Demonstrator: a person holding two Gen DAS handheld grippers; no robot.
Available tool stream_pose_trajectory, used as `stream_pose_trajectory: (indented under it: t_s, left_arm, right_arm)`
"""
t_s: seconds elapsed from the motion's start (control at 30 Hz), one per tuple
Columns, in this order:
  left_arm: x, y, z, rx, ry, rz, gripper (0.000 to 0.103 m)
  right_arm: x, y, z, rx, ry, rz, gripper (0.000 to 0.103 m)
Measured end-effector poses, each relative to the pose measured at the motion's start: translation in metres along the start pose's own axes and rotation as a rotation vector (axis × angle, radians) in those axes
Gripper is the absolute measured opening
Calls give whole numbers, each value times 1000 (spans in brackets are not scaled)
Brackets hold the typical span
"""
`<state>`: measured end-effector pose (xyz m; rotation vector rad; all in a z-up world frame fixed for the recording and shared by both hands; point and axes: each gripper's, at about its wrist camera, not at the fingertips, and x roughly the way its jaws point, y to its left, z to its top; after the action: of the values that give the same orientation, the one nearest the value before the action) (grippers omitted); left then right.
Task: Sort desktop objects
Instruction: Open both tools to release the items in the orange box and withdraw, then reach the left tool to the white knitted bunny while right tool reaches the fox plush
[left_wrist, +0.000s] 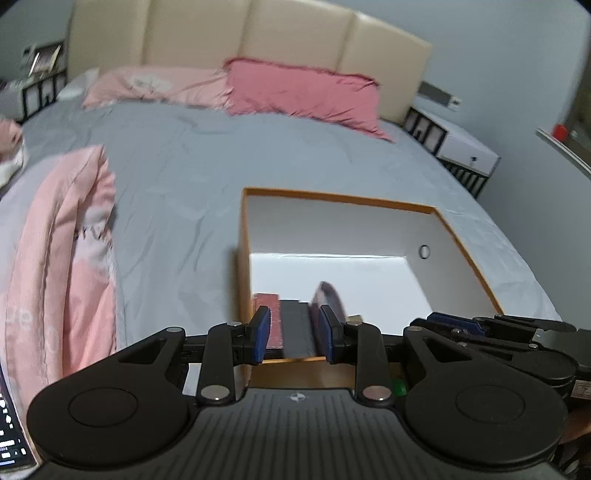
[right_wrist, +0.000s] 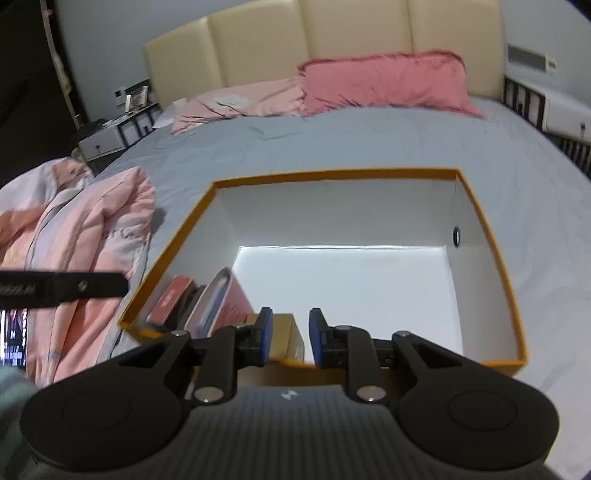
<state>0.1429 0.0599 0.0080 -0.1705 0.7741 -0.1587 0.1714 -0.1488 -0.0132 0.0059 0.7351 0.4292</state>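
An open orange-rimmed box with a white inside (left_wrist: 340, 197) (right_wrist: 332, 174) lies on the grey bed. At its near left corner stand a red book (left_wrist: 266, 306) (right_wrist: 170, 299), a dark grey item (left_wrist: 295, 325), a pink-and-blue case (right_wrist: 221, 295) and a tan small box (right_wrist: 284, 334). My left gripper (left_wrist: 293, 334) is open over that corner, its jaws on either side of the dark item without gripping it. My right gripper (right_wrist: 287, 336) is open above the box's near edge, next to the tan box. The right gripper also shows in the left wrist view (left_wrist: 491, 328).
A folded pink quilt (left_wrist: 62, 258) (right_wrist: 85, 236) lies left of the box. Pink pillows (left_wrist: 303, 88) (right_wrist: 384, 83) lean at the beige headboard. White nightstands (left_wrist: 454, 144) (right_wrist: 107, 138) flank the bed. A phone screen (left_wrist: 9, 424) shows at the lower left.
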Motion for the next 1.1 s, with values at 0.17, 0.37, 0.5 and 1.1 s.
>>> stream_pose_trajectory:
  t_s: [0.17,0.37,0.5,1.1]
  left_arm:
    - [-9,-6,-12,20,53,-33,31]
    - [-13,-6,-41,40,173,-65,31]
    - [-18,-16,-63,101,239,-73,31]
    - [-2,-61,-113,64,437,42,54]
  right_arm:
    - [-25,6,-14,-64,-17,-8,24]
    - [-46,12,-36,-105,7,-16,24]
    - [-51,11,-54,-121,55,-34,24]
    - [-66,4,-110,-202,202,-106,55]
